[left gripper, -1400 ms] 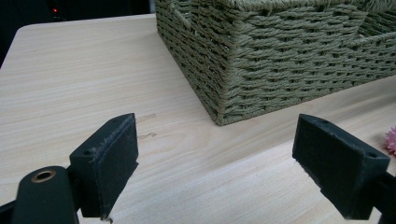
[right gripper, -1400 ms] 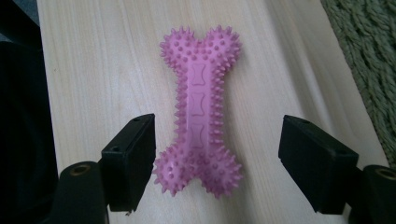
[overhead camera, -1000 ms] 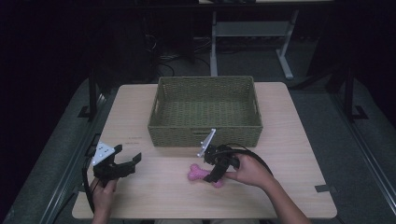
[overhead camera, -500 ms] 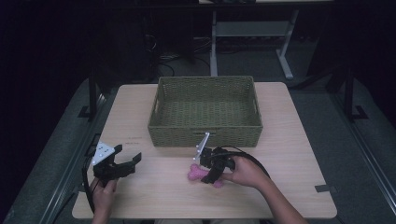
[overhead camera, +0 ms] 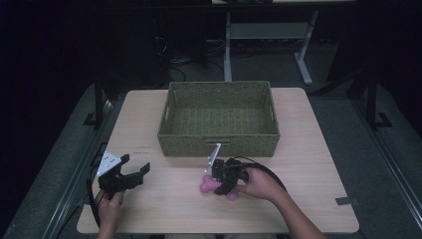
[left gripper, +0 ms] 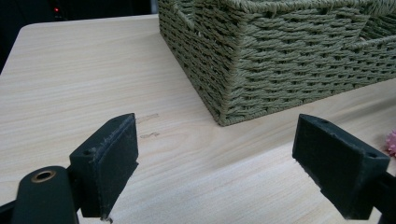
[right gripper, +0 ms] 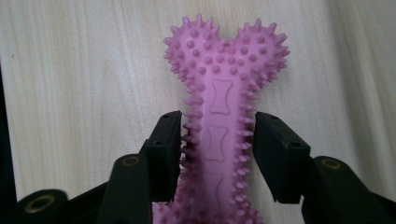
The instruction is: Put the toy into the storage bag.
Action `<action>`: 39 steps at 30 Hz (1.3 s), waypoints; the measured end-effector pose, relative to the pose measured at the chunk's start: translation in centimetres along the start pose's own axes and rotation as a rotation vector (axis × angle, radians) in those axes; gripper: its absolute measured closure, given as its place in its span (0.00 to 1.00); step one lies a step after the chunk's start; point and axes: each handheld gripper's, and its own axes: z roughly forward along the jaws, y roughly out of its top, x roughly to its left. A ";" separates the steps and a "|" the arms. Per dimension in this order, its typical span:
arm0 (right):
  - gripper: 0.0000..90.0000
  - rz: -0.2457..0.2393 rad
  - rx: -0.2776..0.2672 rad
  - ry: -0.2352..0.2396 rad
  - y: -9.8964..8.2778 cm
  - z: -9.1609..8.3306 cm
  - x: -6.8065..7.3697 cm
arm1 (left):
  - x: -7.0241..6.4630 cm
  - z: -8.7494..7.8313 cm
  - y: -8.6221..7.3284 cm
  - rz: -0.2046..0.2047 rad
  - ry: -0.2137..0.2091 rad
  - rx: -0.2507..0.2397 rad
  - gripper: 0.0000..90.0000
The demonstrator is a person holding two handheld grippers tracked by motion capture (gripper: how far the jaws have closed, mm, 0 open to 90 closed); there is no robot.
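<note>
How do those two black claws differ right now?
The left claw stands wide open with nothing between its jaws, while the right claw has just been closing on the shaft of a pink spiky bone toy. The left one is off by the table's left edge; the right sits in front of the woven basket. Both are black and hand-held.

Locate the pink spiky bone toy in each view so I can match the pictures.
High view: pink bone toy lies on the table, just in front of the woven basket, in the right gripper.
Left gripper view: a pink sliver at the right edge.
Right gripper view: centre, shaft between the jaws.
Shared landmark: the light wooden tabletop.
</note>
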 end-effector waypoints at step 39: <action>0.64 -0.011 -0.084 0.065 -1.5 -6.5 -2.3 | 0.0 0.0 0.0 0.000 0.003 0.000 0.15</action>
